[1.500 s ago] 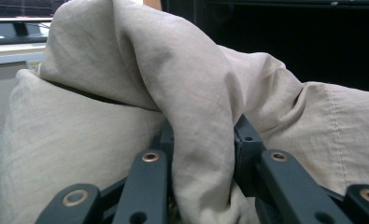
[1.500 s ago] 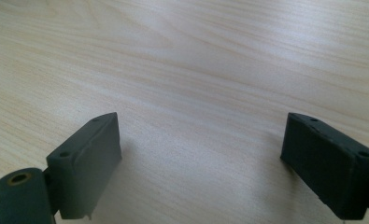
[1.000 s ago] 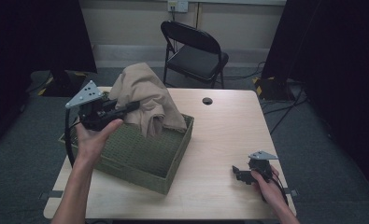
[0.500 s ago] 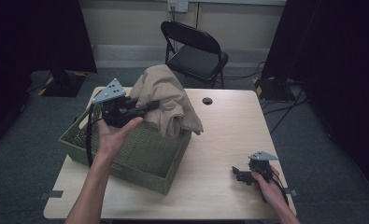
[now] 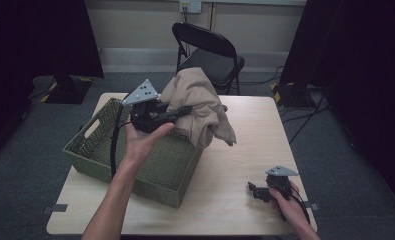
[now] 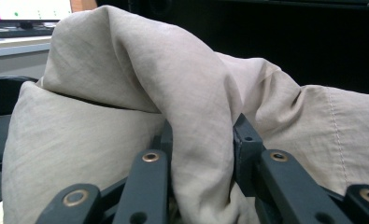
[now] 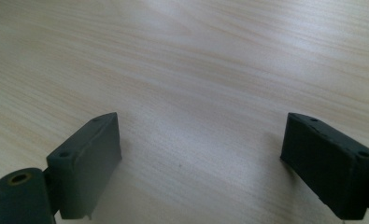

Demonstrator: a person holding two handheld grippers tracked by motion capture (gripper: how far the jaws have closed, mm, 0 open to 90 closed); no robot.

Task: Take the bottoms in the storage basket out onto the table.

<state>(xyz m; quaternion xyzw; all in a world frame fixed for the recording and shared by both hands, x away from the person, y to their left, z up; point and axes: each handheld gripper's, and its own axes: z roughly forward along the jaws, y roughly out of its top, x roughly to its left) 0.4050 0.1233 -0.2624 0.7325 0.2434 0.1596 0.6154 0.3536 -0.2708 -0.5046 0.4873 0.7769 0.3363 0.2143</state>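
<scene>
One beige cloth point(image 5: 200, 107) hangs just above the far corner of the green basket point(image 5: 100, 155), pinched in the left claw point(image 5: 185, 110); lifting looks done, setting it down remains. Right claw point(image 5: 255, 191) rests wide open, empty, on the counter point(image 5: 235, 165) beside the basket.

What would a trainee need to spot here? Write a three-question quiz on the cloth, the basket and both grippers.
1. True or false: the left gripper is shut on a fold of the beige cloth.
2. Where does the cloth hang? A) bunched inside the green basket B) lifted, draping over the basket's far right corner and the table C) on the folding chair
3. Fill in: the right gripper rests low on the table, its jaws ____ with nothing between them.

Key: 1 true, the left gripper view shows cloth pinched between the pads. 2 B. 3 open.
</scene>
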